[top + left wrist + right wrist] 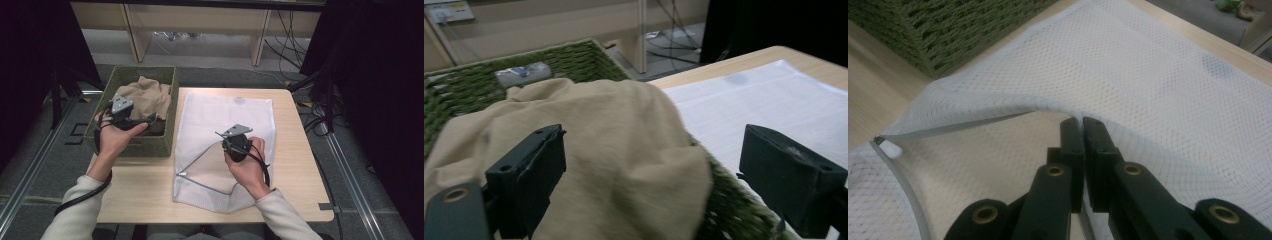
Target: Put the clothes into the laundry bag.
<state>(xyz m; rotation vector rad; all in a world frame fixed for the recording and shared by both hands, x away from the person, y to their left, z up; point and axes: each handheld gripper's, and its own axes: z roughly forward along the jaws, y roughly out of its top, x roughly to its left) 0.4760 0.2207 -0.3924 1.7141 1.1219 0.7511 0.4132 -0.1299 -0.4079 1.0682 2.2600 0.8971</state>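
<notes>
cloth [147,96] lies heaped in the basket [170,131], beside the mesh bag [235,120] on the table [145,185]. right gripper [1082,122] is clamped on the bag's lifted rim, mouth held open. left gripper [649,165] hangs over the cloth, jaws wide, nothing gripped. judged: bag ready; pick-up and loading both remain.

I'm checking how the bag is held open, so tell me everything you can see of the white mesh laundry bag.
The white mesh laundry bag lies flat on the wooden table, right of the green woven basket. It is fine netting with a grey zip edge, unzipped near the front. The right gripper, jaws shut, pinches the upper edge of the opening and lifts it.
</notes>
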